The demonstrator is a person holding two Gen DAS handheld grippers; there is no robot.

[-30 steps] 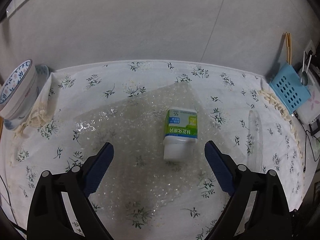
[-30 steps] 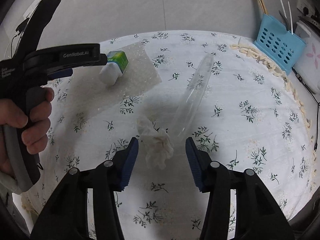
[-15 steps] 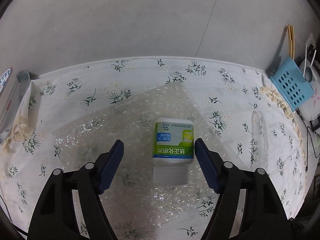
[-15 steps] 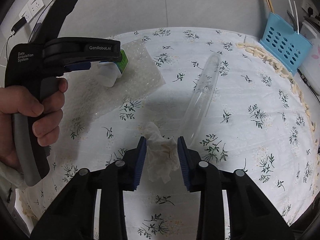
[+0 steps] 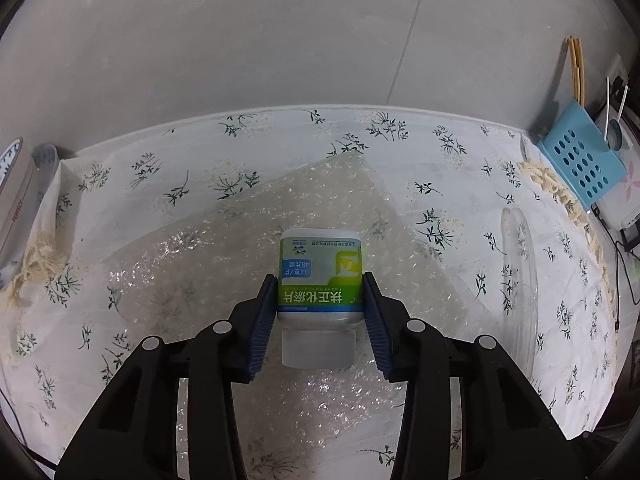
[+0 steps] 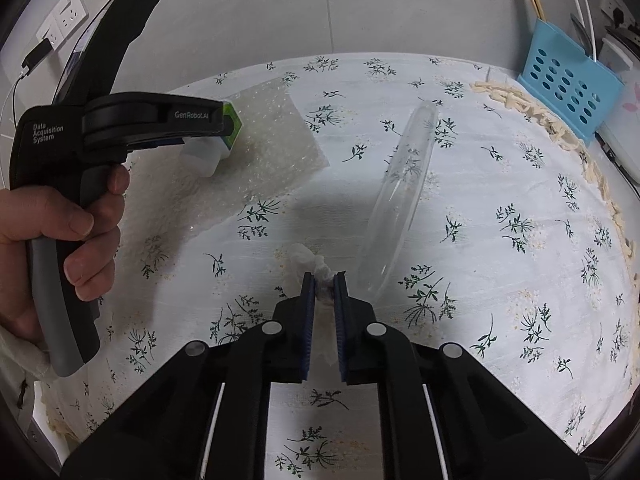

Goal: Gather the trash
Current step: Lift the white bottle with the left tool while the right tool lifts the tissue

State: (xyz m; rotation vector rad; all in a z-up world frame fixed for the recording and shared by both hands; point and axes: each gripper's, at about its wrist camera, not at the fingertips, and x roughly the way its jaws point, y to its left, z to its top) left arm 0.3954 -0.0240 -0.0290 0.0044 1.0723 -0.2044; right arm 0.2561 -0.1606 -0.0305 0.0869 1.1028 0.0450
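A white bottle (image 5: 320,264) with a green and blue label lies on its side on a sheet of bubble wrap (image 5: 224,260), cap toward the camera. My left gripper (image 5: 319,280) straddles its body; the jaws are closing and both blue pads touch its sides. The right wrist view shows that gripper (image 6: 226,122) at the bottle (image 6: 202,156), held by a hand (image 6: 60,232). My right gripper (image 6: 324,282) is shut on a crumpled white tissue (image 6: 302,258) on the floral tablecloth. A clear plastic tube (image 6: 400,200) lies just right of it.
A blue perforated basket (image 6: 568,84) with chopsticks and utensils stands at the table's far right corner, also seen as the basket (image 5: 580,160) from the left wrist. A patterned bowl (image 5: 12,200) sits at the left edge. A wall socket (image 6: 64,16) with a plugged cable is behind.
The left gripper came closer to the bottle and its jaws narrowed from wide apart onto the bottle's sides. The right jaws closed from either side of the tissue onto it.
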